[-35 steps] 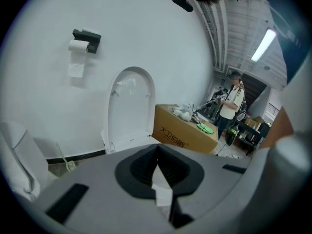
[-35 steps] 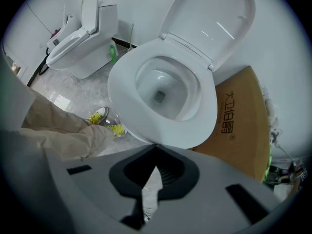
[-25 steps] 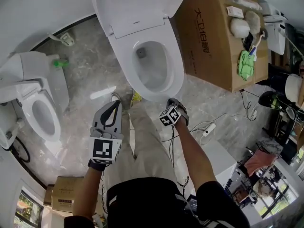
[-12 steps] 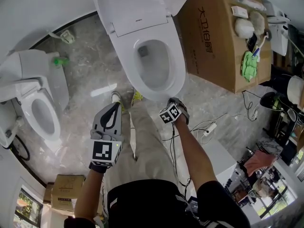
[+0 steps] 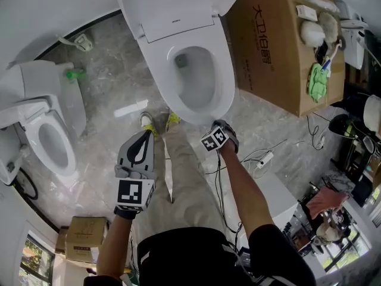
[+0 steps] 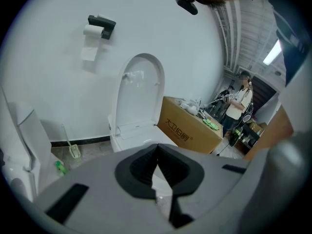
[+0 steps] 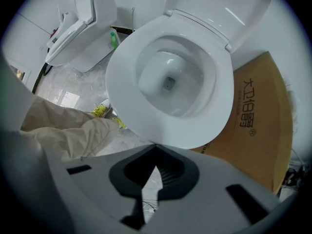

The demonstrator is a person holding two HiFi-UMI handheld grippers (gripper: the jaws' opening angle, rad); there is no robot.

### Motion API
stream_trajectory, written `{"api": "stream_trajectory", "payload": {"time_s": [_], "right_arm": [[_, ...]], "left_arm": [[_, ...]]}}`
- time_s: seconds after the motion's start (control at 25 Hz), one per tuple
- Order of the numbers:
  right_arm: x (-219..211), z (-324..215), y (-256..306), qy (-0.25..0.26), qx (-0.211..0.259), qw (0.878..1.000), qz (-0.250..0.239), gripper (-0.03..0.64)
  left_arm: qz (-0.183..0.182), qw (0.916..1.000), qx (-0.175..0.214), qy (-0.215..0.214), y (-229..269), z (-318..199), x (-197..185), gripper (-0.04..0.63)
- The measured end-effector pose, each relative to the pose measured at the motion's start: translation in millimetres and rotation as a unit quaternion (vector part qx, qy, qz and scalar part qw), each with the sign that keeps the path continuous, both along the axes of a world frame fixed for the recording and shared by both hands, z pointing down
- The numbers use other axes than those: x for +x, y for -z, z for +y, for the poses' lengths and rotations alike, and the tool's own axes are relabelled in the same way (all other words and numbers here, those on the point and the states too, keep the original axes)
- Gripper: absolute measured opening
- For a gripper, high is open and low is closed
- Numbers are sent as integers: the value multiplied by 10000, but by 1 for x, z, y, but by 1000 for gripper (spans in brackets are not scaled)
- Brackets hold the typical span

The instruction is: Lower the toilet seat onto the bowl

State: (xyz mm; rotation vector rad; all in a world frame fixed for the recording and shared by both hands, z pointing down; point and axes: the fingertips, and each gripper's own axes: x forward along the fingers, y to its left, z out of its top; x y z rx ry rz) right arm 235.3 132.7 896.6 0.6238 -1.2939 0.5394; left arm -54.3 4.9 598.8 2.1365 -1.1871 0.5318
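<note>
The white toilet [image 5: 196,70] stands in front of me. Its seat ring [image 7: 126,77] lies flat around the bowl, and the lid [image 6: 139,89] stands upright against the wall. My left gripper [image 5: 144,133] hangs over the floor to the left of the bowl's front. It is shut and empty, and its tips meet in the left gripper view [image 6: 157,145]. My right gripper [image 5: 221,126] points steeply down just in front of the bowl's front rim. It is also shut with nothing in it [image 7: 156,147]. Neither gripper touches the toilet.
A second toilet [image 5: 47,130] stands at the left, with a green bottle [image 5: 72,75] beside it. A large cardboard box [image 5: 280,46] with items on top flanks the bowl on the right. Cables [image 5: 262,158] lie on the floor. My trouser legs [image 5: 184,177] are below the grippers.
Both grippers have sunk a little, staying shut. The seat ring and lid have not moved.
</note>
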Motion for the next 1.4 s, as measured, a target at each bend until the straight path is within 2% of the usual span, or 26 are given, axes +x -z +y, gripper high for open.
{"api": "stream_trajectory", "payload": {"time_s": [0.68,0.92,1.04,1.24,1.4], "right_arm": [[0,3,-30,-40,-397,9991,128,-6],[-1,3,-35,-96,-360,9993,105,-5],[0,2,-35,-58,-305,9994,124,-5],[-1,3,-35,-285,-282,9992,32,-5],[0,4,-37,-226,-295,9993,47,-6]], "left_arm": [[27,9999,-140,34,-15,8,3,11],[260,9996,-10,129,-9,0,15,11],[243,9996,-17,108,-11,1,16,11],[189,9997,-3,163,-14,2,12,11],[214,9995,-30,211,-15,4,14,11]]}}
